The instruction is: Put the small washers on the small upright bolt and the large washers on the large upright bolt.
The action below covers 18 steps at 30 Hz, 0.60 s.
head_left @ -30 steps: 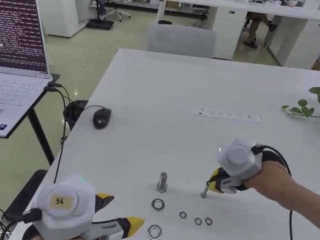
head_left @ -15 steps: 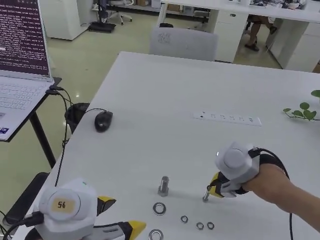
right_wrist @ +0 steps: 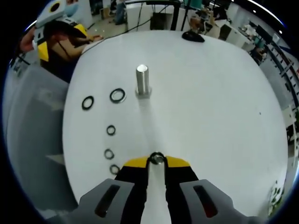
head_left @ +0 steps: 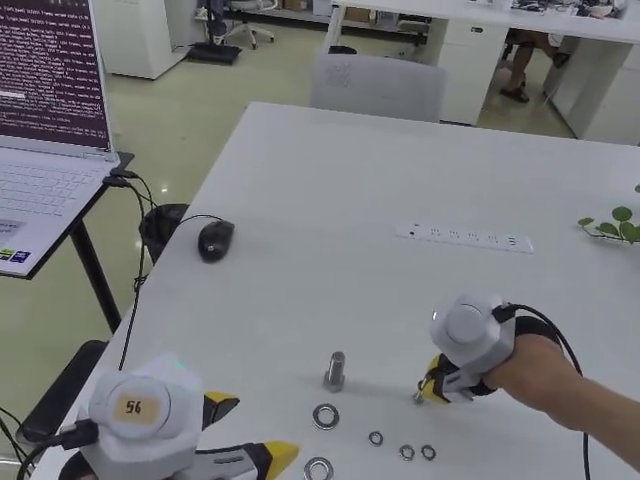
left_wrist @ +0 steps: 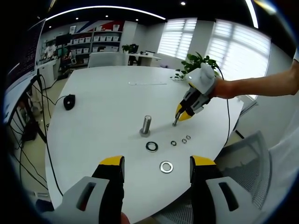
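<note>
Left gripper: jaws are standing apart, holding nothing; its sticker is reading "56".
Right gripper: is clenching the small bolt.
Washers: are lying near the bench front edge.

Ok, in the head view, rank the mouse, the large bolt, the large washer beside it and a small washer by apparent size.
1. mouse
2. large bolt
3. large washer, nearly the bolt's width
4. small washer

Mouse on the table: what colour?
Black. The mouse shows best in the head view.
</note>
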Each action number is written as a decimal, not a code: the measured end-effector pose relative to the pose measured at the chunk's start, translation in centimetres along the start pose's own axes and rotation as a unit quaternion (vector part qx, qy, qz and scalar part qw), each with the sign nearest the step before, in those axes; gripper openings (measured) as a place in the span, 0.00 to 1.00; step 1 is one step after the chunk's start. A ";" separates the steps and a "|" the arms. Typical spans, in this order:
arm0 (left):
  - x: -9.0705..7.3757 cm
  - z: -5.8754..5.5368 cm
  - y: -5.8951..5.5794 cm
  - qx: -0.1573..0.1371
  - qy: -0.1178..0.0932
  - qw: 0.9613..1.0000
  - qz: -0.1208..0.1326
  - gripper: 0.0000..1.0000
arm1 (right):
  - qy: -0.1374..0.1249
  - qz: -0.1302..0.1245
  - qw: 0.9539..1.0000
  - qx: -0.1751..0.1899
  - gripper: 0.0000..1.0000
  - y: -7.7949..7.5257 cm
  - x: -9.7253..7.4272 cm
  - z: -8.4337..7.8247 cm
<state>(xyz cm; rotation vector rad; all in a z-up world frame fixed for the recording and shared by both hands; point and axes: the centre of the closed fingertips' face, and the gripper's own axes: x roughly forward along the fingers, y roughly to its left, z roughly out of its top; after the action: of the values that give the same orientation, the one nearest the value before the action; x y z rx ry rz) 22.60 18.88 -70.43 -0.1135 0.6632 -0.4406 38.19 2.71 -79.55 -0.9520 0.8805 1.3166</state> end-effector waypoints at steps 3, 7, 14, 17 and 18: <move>-0.1 -0.1 0.2 -0.002 -0.001 1.000 0.002 0.56 | 0.003 0.004 1.000 0.007 0.14 0.0 0.8 -0.3; -0.2 -0.1 0.2 -0.004 -0.001 1.000 0.004 0.56 | 0.004 0.007 1.000 0.013 0.15 0.2 1.4 -0.7; -0.2 -0.1 0.3 -0.004 -0.001 1.000 0.005 0.56 | -0.002 0.007 0.999 0.037 0.18 0.3 1.6 -1.4; -0.2 -0.1 0.3 -0.004 -0.001 1.000 0.005 0.56 | -0.003 0.009 0.999 0.047 0.18 0.7 1.3 -2.3; -0.1 -0.1 0.3 -0.004 -0.001 1.000 0.005 0.56 | -0.002 0.010 0.999 0.051 0.18 0.8 1.2 -2.7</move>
<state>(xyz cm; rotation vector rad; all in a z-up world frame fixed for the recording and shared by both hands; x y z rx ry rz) 22.55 19.25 -70.49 -0.1182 0.6637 -0.4273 37.47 0.72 -81.72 -0.8629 0.9463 1.2776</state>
